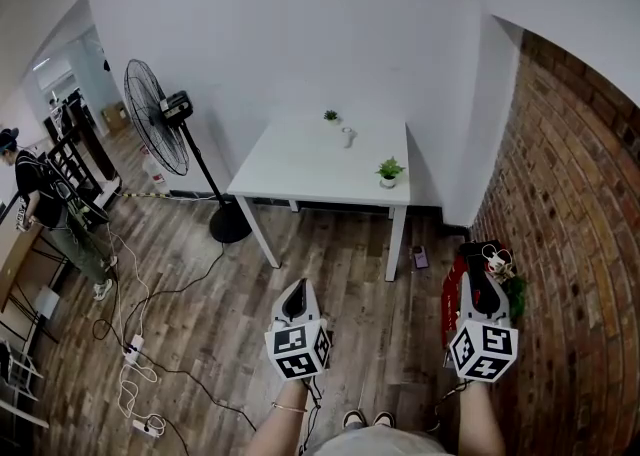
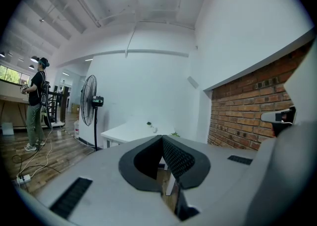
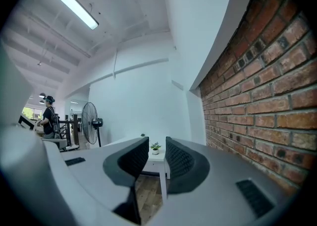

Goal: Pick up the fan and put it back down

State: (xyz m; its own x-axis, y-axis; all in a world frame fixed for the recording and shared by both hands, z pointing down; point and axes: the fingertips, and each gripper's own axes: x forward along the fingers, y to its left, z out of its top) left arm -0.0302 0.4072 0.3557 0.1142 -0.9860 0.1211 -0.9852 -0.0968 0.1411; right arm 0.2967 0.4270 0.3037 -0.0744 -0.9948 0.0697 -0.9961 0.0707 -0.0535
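A black pedestal fan (image 1: 160, 119) stands upright on the wooden floor at the far left, its round base (image 1: 228, 227) beside the white table's corner. It also shows in the left gripper view as the fan (image 2: 89, 100) and, small, in the right gripper view as the fan (image 3: 90, 116). My left gripper (image 1: 296, 290) hangs low in the middle, well short of the fan, jaws closed tip to tip with nothing between them (image 2: 162, 138). My right gripper (image 1: 478, 272) is near the brick wall, jaws apart and empty (image 3: 157, 143).
A white table (image 1: 300, 159) carries two small potted plants (image 1: 389, 171) and a small white item. A person (image 1: 40, 194) stands at the far left. Cables and power strips (image 1: 130, 349) trail over the floor. Red items (image 1: 455, 289) lie by the brick wall (image 1: 570, 224).
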